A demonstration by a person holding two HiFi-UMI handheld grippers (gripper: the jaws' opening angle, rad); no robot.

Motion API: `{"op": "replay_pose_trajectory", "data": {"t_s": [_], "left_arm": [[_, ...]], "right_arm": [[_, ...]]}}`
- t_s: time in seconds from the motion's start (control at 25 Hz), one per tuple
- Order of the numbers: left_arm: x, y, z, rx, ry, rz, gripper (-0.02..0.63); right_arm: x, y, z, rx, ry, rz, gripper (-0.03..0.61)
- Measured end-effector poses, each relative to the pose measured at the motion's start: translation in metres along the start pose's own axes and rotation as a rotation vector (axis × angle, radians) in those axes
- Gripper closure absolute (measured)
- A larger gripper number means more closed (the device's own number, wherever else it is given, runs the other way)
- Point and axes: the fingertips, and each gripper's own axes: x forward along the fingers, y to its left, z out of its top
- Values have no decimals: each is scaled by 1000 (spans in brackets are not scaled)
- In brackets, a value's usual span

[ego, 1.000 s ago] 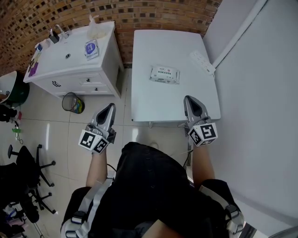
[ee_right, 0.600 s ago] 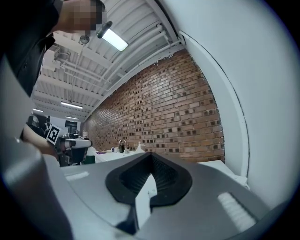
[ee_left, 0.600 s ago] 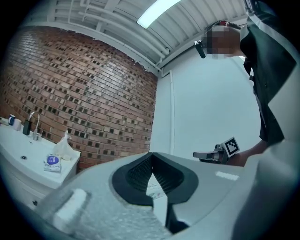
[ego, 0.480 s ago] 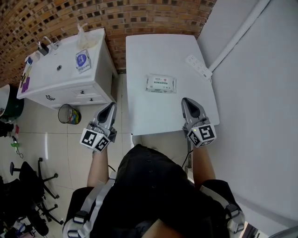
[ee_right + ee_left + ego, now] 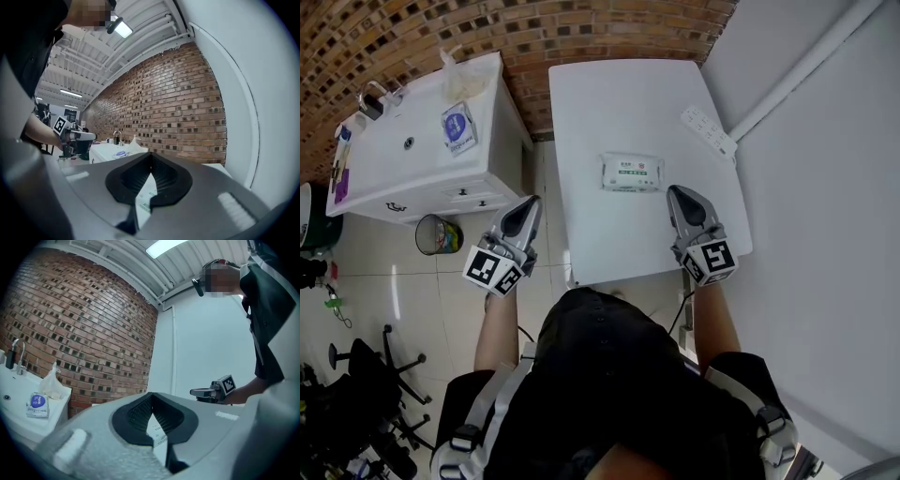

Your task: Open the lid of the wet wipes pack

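To your right runs a plain white wall (image 5: pixel 825 234) and ahead of you a brick wall (image 5: pixel 534 28), with the white table (image 5: pixel 600 103) set end-on against the brick so its near edge meets your waist. Left of the table, across a narrow strip of tiled floor, stands a white sink cabinet (image 5: pixel 403 173) carrying a tap (image 5: pixel 373 94), a crumpled plastic bag (image 5: pixel 461 80) and a blue packet (image 5: pixel 457 127). A wire bin (image 5: pixel 439 234) sits on the floor at its near corner. You hold the 2 grippers roughly level, both pointing away from you towards the brick. Your left gripper (image 5: pixel 530 202) hangs off the table's left edge, over the floor strip, with its jaws pressed together and nothing between them. Your right gripper (image 5: pixel 680 194) sits over the table's near right part, its jaws likewise closed tight on nothing. The wet wipes pack (image 5: pixel 632 172) lies flat around the middle of the table, printed face up with its lid looking shut. It is ahead of both grippers and between their lines, nearer your right one, just beyond and left of its tips, and touched by neither. A white power strip (image 5: pixel 709 131) lies slantwise by the table's far right edge, apart from the pack
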Motion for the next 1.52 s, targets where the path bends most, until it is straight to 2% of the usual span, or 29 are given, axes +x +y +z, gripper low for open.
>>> {"op": "replay_pose_trajectory", "data": {"t_s": [0.28,0.64,1.04,1.28,1.4,1.52], "left_arm": [[5,30,-26,-32,43,-38,612],[37,36,-41,-17,109,-181,612],[70,24,-101,-69,216,-265,612],[92,14,-131,-64,264,-260,611],[106,6,-154,-47,330,-281,511],[118,-7,-181,40,425,-324,439]], "right_arm": [[28,10,-20,38,43,-14,578],[50,7,-27,42,78,-54,577],[41,-5,-70,-29,208,-45,577],[44,-6,-98,-113,303,38,578],[50,-11,-111,-145,326,65,577],[60,-14,-128,-195,360,103,577]]}}
